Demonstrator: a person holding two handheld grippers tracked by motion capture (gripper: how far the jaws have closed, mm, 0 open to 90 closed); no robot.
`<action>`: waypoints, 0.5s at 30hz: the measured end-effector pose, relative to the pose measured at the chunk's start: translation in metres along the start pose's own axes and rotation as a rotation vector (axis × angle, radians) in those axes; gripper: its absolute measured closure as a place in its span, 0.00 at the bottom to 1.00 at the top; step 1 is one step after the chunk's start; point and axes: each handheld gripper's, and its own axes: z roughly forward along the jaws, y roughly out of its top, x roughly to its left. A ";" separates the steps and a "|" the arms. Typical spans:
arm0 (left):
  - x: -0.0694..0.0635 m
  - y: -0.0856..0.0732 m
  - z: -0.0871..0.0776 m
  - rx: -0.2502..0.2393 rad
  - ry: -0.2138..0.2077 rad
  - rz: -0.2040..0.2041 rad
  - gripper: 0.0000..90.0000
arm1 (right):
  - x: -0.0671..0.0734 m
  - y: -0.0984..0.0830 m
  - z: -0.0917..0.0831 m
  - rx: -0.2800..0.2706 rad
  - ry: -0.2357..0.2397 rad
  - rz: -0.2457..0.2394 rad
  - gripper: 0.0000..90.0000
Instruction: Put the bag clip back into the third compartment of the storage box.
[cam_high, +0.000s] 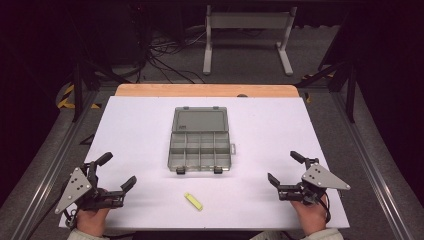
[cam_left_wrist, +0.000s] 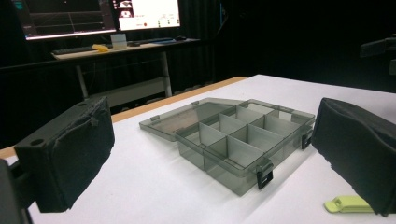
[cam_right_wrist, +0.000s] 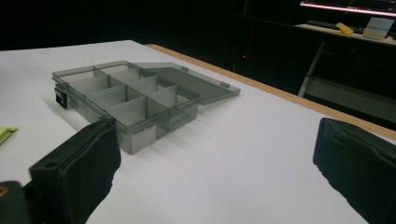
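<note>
A smoky clear compartment box (cam_high: 201, 150) lies open in the middle of the white table, its lid (cam_high: 200, 120) folded back flat and its several compartments empty. The same box (cam_left_wrist: 243, 140) (cam_right_wrist: 126, 95) appears in both gripper views. A small yellow-green clip (cam_high: 193, 201) (cam_left_wrist: 348, 204) lies in front of it near the front edge, and its tip (cam_right_wrist: 5, 133) peeks in at the left of the right gripper view. My left gripper (cam_high: 116, 171) rests at the front left, open and empty. At the front right my right gripper (cam_high: 285, 167) is open and empty too.
The white table top (cam_high: 140, 130) has a wooden strip (cam_high: 207, 90) along its far edge. Beyond it stand a white desk frame (cam_high: 247, 35) and loose cables on the floor. Monitors (cam_left_wrist: 93, 14) glow on a desk in the background.
</note>
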 end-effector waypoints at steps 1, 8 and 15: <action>0.000 0.000 0.000 0.000 0.000 0.000 0.00 | 0.000 0.000 0.000 -0.002 0.006 0.002 0.02; 0.000 0.002 0.002 0.013 0.008 0.029 0.00 | 0.006 0.001 0.000 -0.002 0.022 -0.020 0.02; 0.002 0.001 0.002 0.018 0.005 0.014 0.00 | 0.006 0.001 0.002 0.025 0.038 0.000 0.02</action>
